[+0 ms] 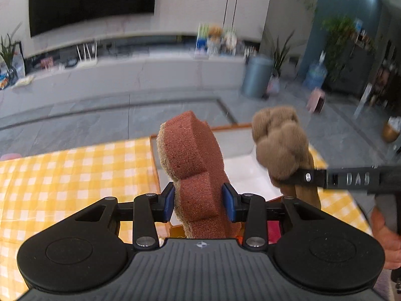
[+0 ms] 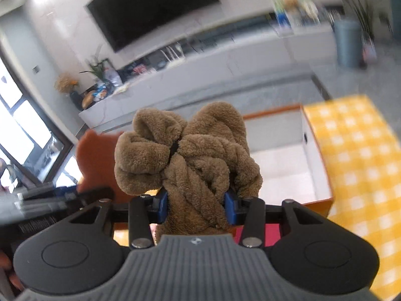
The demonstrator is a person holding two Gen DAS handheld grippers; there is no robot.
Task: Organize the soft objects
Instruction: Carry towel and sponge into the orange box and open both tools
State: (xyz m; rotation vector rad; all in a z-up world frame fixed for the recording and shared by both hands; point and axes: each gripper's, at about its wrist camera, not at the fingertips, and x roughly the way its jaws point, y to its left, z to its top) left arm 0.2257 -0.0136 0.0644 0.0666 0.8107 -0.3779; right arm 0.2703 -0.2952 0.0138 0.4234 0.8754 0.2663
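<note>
Reddish sponge (image 1: 198, 175) clamped btwn left tongs (image 1: 200, 202); right tongs (image 2: 196, 207) grip brown towel (image 2: 190, 155).

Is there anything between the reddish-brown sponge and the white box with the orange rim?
Nothing visible. The left gripper holds the reddish-brown sponge above the table, and the white box with the orange rim lies open just beyond it. The brown towel bundle is to its right.

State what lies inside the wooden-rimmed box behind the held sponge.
The box shows a bare white floor; the sponge and brown towel hide its near part.
</note>
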